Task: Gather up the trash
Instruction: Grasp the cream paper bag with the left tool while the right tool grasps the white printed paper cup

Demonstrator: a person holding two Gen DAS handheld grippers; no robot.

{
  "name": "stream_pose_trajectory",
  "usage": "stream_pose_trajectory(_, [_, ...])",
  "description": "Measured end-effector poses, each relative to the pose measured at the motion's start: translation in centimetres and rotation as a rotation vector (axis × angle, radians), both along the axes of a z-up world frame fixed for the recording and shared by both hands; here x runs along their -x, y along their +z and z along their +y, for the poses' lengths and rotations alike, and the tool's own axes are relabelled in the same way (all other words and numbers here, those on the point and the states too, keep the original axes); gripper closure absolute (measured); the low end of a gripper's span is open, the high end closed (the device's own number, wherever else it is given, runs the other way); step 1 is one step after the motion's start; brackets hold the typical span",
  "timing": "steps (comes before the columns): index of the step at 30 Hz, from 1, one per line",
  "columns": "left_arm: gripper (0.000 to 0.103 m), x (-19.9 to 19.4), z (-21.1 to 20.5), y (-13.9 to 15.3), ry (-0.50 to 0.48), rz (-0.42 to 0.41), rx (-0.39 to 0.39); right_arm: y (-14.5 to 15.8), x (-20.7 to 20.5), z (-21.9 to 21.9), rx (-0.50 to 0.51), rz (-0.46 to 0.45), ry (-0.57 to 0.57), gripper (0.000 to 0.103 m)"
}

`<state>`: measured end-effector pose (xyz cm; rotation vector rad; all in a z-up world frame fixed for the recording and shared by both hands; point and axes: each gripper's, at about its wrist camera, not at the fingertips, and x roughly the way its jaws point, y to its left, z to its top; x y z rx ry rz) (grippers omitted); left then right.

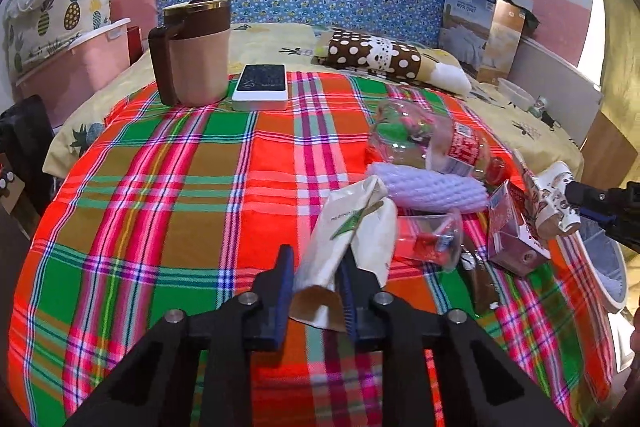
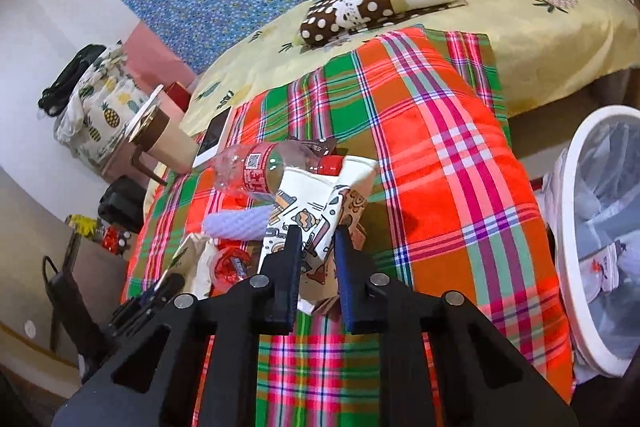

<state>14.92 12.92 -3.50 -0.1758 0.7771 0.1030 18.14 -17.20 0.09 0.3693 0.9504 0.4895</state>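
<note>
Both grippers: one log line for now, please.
left gripper: shut on paper bag | right gripper: shut on patterned carton | bin: right

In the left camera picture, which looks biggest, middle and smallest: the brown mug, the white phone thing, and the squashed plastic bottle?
As they look here:
1. Squashed plastic bottle, though being nearer the camera flatters it against the mug.
2. Brown mug, a close second.
3. White phone-like device, clearly smallest.

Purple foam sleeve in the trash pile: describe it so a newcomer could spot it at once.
On the bright plaid blanket covering the bed, look at the litter heap on its right side. The purple foam sleeve lies flat just in front of the crushed clear bottle. It is the heap's only pale lilac, ribbed, netted tube.
</note>
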Motion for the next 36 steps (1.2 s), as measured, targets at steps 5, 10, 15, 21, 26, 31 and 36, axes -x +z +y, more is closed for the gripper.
stream_pose_trajectory(5, [0.095, 1.0, -0.8, 0.5, 0.009, -0.007, 0.017, 0.7, 0.9, -0.5, 0.01, -0.047, 0.022, 0.089])
stream_pose_trajectory(10, [0.096, 2.7, -1.9, 1.0, 0.009, -0.017, 0.025, 1.0, 2.7, -1.2, 0.015, -0.067, 0.055, 0.089])
stream_pose_trajectory(15, [0.096, 5.0, -3.4, 1.5, -0.005, -0.019, 0.041, -0.1, 4.1, -1.5, 0.052, -0.039, 0.11, 0.089])
stream_pose_trajectory(21, [0.095, 7.4, -6.4, 1.1, -0.055, 0.01, 0.056, -2.3, 4.9, -1.5, 0.115, 0.032, 0.171, 0.088])
stream_pose_trajectory(26, [0.095, 8.4, -8.4, 1.0, -0.103, 0.023, 0.051, -2.5, 5.0, -2.4, 0.147, 0.028, 0.144, 0.082])
stream_pose_trajectory(31, [0.07, 9.0, -9.0, 1.4, -0.123, 0.008, 0.038, -2.7, 4.8, -2.5, 0.15, 0.032, 0.122, 0.067])
stream_pose_trajectory(36, [0.069, 8.3, -9.1, 1.1, -0.127, 0.024, 0.033, -3.0, 5.5, -2.5, 0.146, 0.035, 0.122, 0.067])
